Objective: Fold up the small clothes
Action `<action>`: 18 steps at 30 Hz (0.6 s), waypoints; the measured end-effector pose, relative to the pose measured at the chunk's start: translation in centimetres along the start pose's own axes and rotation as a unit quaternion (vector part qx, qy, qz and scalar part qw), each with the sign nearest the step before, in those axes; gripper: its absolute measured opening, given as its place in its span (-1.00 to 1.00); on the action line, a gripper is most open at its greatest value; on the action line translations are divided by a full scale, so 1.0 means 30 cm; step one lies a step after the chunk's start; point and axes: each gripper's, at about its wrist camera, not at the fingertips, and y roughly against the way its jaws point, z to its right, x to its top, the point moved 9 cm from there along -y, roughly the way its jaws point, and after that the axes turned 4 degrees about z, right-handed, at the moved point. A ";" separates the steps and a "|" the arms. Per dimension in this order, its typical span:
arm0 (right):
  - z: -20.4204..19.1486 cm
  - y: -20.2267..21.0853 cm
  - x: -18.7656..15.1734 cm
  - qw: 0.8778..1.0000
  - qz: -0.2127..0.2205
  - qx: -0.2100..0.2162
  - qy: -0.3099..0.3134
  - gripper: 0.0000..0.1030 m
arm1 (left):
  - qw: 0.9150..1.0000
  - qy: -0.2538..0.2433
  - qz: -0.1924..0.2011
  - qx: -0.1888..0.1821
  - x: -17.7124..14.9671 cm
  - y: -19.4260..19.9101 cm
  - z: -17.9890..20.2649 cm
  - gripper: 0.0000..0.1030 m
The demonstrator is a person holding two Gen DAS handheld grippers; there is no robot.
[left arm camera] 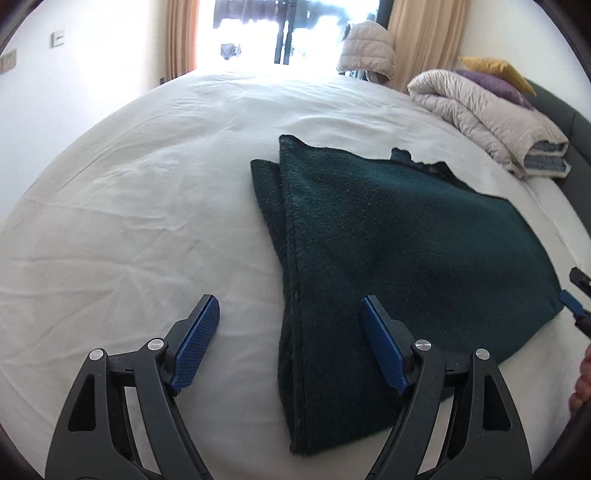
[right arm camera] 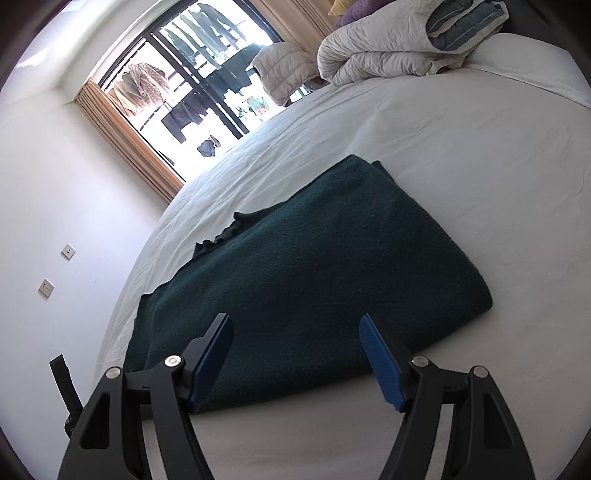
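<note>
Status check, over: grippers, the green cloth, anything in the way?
Left gripper open, empty. Right gripper open, empty. Green cloth folded, flat on the bed. Nothing in the way.

Left tool (left arm camera: 290, 308), right tool (right arm camera: 297, 325): black linkage arms, silver pivot screws, ribbed blue pads.

No readable text, label, brand, number or sign shows in either view.

Right gripper (left arm camera: 576, 295) cut by left view's edge; window (left arm camera: 273, 33) glare-washed.
</note>
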 end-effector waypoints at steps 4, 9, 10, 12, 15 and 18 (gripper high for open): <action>-0.086 -0.026 -0.005 0.999 -0.006 0.035 0.006 0.42 | 0.995 0.095 0.006 -0.030 -0.079 0.105 -0.053 0.52; -0.177 -0.053 -0.043 0.998 -0.022 0.062 0.023 0.42 | 0.986 0.160 -0.012 -0.054 -0.164 0.163 -0.071 0.52; -0.190 -0.056 -0.054 0.997 -0.026 0.065 0.024 0.42 | 0.990 0.135 -0.020 -0.033 -0.166 0.161 -0.061 0.52; -0.214 -0.057 -0.077 0.997 -0.032 0.070 0.027 0.42 | 0.993 0.118 -0.013 -0.012 -0.152 0.183 -0.056 0.52; -0.240 -0.054 -0.107 0.996 -0.039 0.072 0.038 0.42 | 0.995 0.095 -0.023 0.010 -0.147 0.192 -0.039 0.52; -0.248 -0.058 -0.128 0.996 -0.045 0.072 0.038 0.42 | 0.995 0.092 -0.033 0.012 -0.163 0.195 -0.033 0.52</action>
